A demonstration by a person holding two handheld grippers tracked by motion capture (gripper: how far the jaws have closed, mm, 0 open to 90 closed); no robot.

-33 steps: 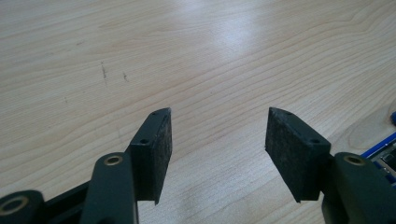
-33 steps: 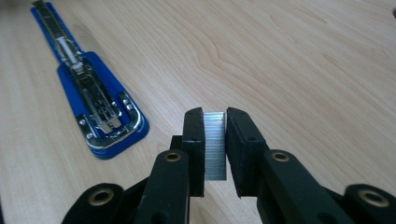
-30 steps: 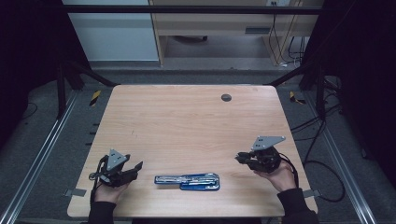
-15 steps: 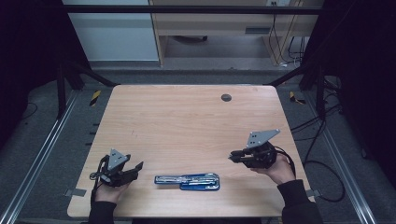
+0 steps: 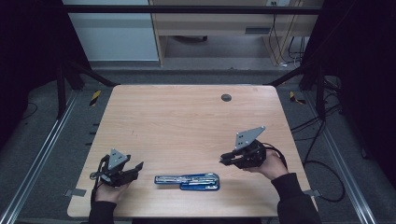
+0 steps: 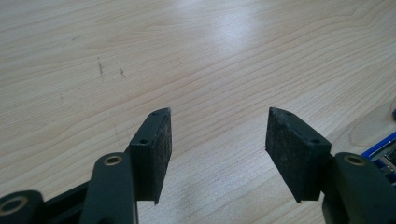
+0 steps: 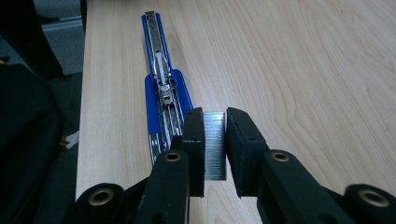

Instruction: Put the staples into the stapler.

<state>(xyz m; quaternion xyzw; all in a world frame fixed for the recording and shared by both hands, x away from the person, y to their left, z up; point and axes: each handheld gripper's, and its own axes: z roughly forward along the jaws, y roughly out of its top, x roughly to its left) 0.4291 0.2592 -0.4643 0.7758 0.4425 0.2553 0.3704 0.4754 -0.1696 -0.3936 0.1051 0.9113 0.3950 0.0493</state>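
A blue stapler (image 5: 187,180) lies opened flat near the table's front edge, its metal staple channel (image 7: 161,93) facing up. My right gripper (image 5: 225,159) hovers just right of it, shut on a silver strip of staples (image 7: 215,144) pinched between its two pads. In the right gripper view the stapler (image 7: 164,95) stretches away ahead and to the left of the jaws. My left gripper (image 5: 138,166) rests at the front left of the table, open, with bare wood between its pads (image 6: 289,149). A blue corner of the stapler (image 6: 385,151) shows at the right edge of the left gripper view.
The wooden table (image 5: 187,121) has a round dark grommet (image 5: 226,97) near its far edge. Metal rails run along both sides of the table, and cables lie on the floor to the right. A cabinet stands beyond the far edge.
My right gripper has lifted and moved left and a little away from the front edge, toward the stapler, carrying the staple strip. The left gripper and the stapler have stayed put.
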